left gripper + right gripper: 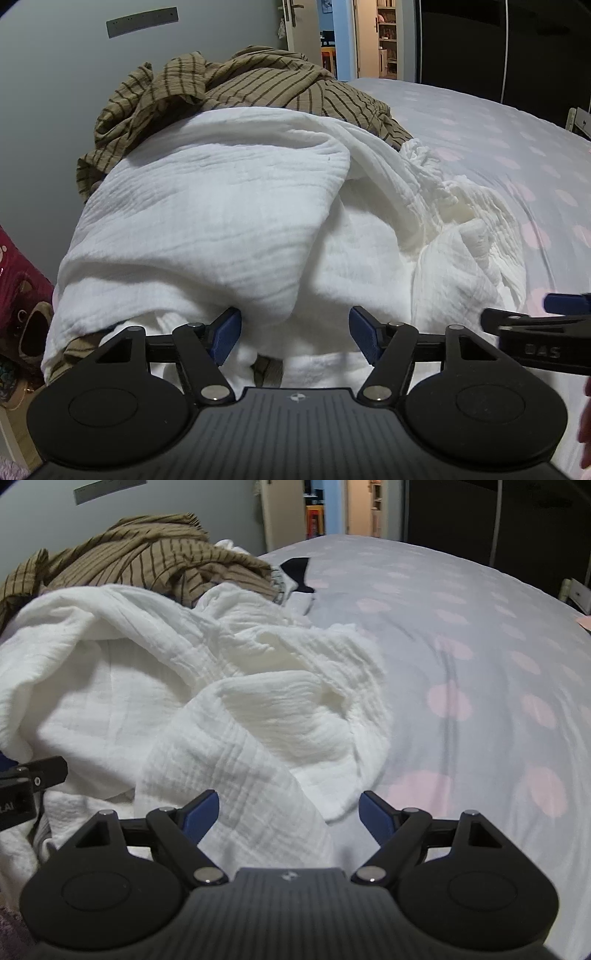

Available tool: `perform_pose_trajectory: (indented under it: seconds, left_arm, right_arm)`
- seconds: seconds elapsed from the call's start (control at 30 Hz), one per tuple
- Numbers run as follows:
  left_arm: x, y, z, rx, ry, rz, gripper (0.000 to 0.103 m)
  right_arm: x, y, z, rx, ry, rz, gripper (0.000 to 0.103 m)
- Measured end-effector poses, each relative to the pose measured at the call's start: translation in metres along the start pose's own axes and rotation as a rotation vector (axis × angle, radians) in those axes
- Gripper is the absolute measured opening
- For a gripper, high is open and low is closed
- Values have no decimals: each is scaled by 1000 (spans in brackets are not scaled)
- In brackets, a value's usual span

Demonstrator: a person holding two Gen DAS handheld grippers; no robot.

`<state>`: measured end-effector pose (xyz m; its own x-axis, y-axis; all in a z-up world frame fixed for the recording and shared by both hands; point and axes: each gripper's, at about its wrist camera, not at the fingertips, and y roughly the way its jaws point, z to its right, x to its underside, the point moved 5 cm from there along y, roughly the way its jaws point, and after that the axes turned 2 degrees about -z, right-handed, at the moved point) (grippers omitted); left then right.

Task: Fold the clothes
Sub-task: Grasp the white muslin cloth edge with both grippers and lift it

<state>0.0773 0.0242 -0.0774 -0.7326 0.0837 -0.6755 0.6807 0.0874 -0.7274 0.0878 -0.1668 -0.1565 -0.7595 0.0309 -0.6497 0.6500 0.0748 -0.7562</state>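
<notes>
Broadly, the bed (480,635) fills both views, its grey cover printed with pale pink spots and bare on the right side. On the left side of it lies my work: a white crinkled garment (221,206), bunched and rumpled, spreading from the near edge of the bed toward the wall. Behind it, touching its far edge, a brown striped garment (229,85) sits heaped against the grey wall (55,74). In the right wrist view a small dark piece of cloth (297,572) shows just past the brown heap; I cannot tell what it is.

My left hand-held gripper (295,334) hangs over the near edge of the white garment, jaws spread apart. A loose fold of the white cloth sits between the blue pads (225,334), but the right pad does not press on it and nothing is pinched.

My right hand-held gripper (288,818) is likewise spread wide, angled down over the right end of the white garment. A strip of the cloth runs between its pads, which stand clear of it.
</notes>
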Motion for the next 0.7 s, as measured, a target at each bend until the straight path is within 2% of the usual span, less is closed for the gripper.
perform_pose_trajectory:
  seconds: [0.1, 0.13, 0.17, 0.2, 0.23, 0.27, 0.37, 0.5, 0.7]
  left_arm:
    - [-2, 7, 0, -13, 1, -1, 55]
    - [-2, 8, -1, -17, 0, -1, 52]
    - [-3, 9, -2, -22, 0, 2, 48]
    - [-4, 8, -3, -25, 0, 5, 44]
    - [-5, 7, -4, -26, 0, 8, 41]
    - [-6, 5, -5, -27, -1, 11, 35]
    - [-8, -2, -10, -13, -20, 22, 26]
    - [-10, -15, -21, 25, -102, 37, 12]
    - [-20, -46, -25, 44, -93, 84, 4]
  right_arm:
    - [-4, 17, -5, -34, -23, 13, 76]
    - [-4, 22, -7, -47, -31, 14, 68]
    - [-4, 27, -9, -61, -41, 12, 51]
    - [-4, 31, -11, -73, -51, -2, 40]
    - [-3, 35, -13, -84, -62, -18, 14]
    - [-3, 33, -12, -85, -60, -28, 4]
    - [-6, 21, -5, -66, -50, -42, 3]
    - [-11, -22, 18, 36, -10, -4, 3]
    - [-16, -93, 81, 264, 73, 66, 3]
